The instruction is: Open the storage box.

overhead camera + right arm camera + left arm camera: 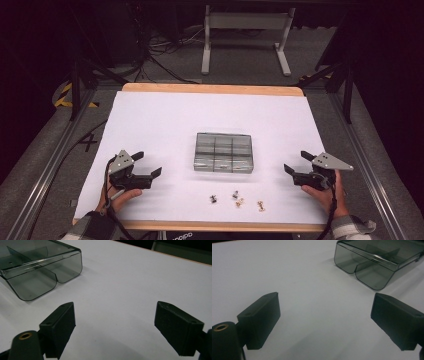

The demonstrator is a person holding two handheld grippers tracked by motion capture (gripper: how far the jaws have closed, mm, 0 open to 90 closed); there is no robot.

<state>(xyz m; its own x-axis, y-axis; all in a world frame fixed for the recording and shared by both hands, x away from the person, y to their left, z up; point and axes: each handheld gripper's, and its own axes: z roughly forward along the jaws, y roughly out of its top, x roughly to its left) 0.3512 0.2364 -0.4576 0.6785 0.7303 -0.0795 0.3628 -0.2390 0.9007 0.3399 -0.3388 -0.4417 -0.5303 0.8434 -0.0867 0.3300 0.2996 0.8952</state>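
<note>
I see my left gripper [149,164] and right gripper [295,163] both spread wide, nothing between jaws. Clear divided box [223,152] sits mid-table betw. them; small metal bits [237,198] lie just in front.

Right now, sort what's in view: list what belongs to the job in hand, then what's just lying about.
Job:
- clear compartment box
- small parts on the white sheet, near edge
- left gripper, open, holding nothing
- right gripper, open, holding nothing

Lying about:
- grey table frame on the floor beyond
- floor cables
</note>
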